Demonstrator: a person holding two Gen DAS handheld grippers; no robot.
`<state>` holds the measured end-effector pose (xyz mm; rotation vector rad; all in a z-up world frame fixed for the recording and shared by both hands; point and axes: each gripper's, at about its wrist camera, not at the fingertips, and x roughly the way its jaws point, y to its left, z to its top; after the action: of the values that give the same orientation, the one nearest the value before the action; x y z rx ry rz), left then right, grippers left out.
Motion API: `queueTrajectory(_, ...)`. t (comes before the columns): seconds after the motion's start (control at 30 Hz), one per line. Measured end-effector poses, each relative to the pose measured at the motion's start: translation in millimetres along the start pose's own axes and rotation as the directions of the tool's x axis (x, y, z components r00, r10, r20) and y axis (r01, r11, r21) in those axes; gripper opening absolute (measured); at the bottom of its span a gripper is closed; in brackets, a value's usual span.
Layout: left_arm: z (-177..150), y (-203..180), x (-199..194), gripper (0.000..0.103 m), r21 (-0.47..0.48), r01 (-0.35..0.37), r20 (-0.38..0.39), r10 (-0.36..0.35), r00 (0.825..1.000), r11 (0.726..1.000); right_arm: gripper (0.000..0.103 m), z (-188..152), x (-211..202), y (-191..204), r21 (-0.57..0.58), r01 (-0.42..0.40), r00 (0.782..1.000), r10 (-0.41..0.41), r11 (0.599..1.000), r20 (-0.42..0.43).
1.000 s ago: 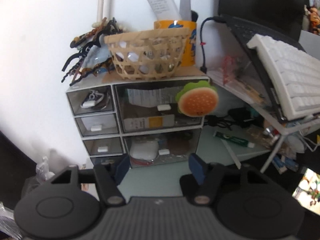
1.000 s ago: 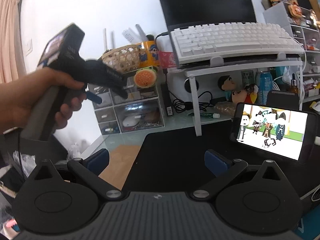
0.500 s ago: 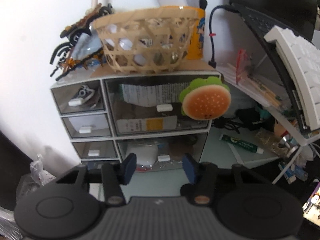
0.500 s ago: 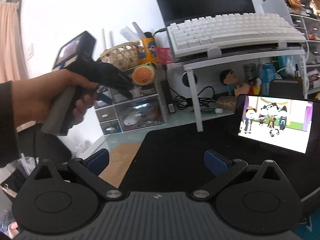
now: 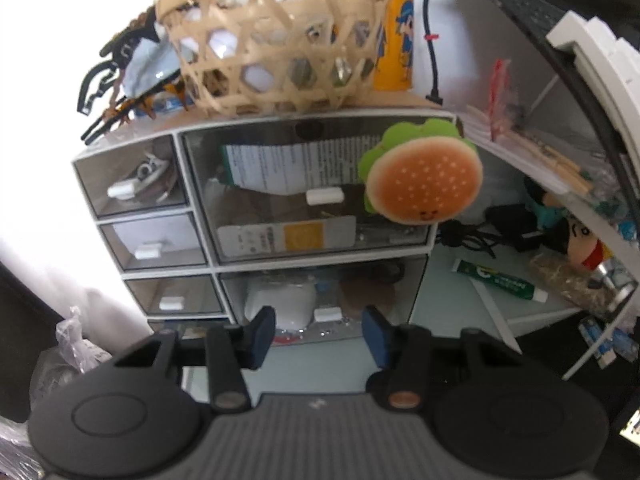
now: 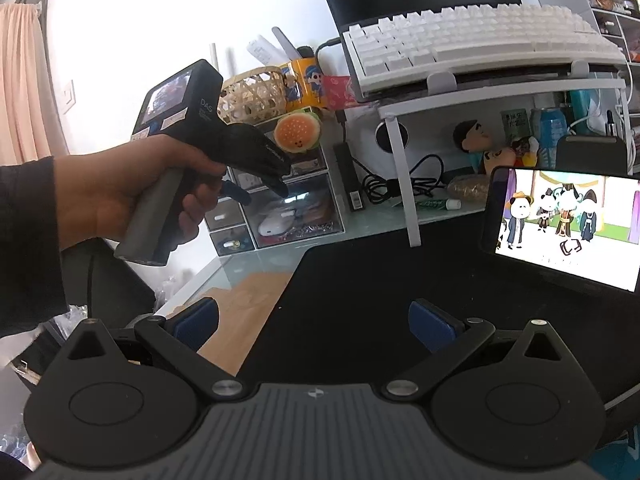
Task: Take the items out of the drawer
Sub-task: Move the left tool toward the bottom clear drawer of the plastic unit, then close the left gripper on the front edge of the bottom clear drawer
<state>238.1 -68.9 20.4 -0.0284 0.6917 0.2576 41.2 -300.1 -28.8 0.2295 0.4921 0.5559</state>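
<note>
A small white organizer with clear drawers (image 5: 280, 216) stands on the desk. Its lower right drawer (image 5: 320, 300) is closed, with a small white handle (image 5: 327, 314) and a white mouse-shaped item (image 5: 280, 304) inside. My left gripper (image 5: 318, 334) is open, its blue pads either side of that handle, just in front of it. The organizer (image 6: 296, 208) and the left gripper (image 6: 256, 194), held in a hand, also show in the right wrist view. My right gripper (image 6: 312, 320) is open and empty above a black desk mat (image 6: 400, 280).
A woven basket (image 5: 276, 40) and yellow cup (image 5: 394, 40) sit on the organizer; a burger plush (image 5: 422, 184) hangs at its right corner. A white keyboard (image 6: 480, 48) rests on a riser (image 6: 412, 184). A phone (image 6: 560, 224) stands right. A green tube (image 5: 498, 280) lies beside the organizer.
My left gripper has moved closer to the organizer and narrowed its opening around the lower right drawer's handle. The right gripper has stayed almost still.
</note>
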Motion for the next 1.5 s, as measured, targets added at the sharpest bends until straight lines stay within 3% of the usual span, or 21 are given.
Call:
queueTrajectory(0.17,0.8,0.6,12.8,0.042,-0.015,0.005,-0.02,-0.005,1.0,1.0,0.102,0.7,2.0,-0.7,-0.009,-0.008,1.0,0.008,1.0,-0.002)
queueTrajectory(0.23,0.7,1.4,17.8,0.039,-0.026,0.004,-0.03,-0.005,1.0,1.0,0.095,0.7,3.6,-1.3,-0.012,-0.014,1.0,0.014,1.0,-0.007)
queueTrajectory(0.33,1.2,2.0,24.4,0.037,-0.036,0.001,-0.041,-0.002,0.999,0.999,0.092,0.4,7.3,-3.3,-0.01,-0.019,1.0,0.019,1.0,-0.022)
queueTrajectory(0.93,8.8,-9.1,46.5,0.034,-0.024,-0.041,-0.099,0.038,0.994,0.999,0.092,-1.8,13.7,-9.6,0.009,-0.023,0.999,0.023,1.0,-0.037)
queueTrajectory(1.13,10.3,-7.8,49.2,0.025,-0.051,-0.019,-0.112,0.013,0.994,0.999,0.092,-1.7,13.9,-7.3,0.005,-0.028,0.999,0.028,1.0,-0.036)
queueTrajectory(1.5,13.6,-3.8,51.9,0.025,-0.088,0.001,-0.121,-0.012,0.993,0.996,0.092,-2.8,12.2,-6.2,0.003,-0.03,0.999,0.03,1.0,-0.036)
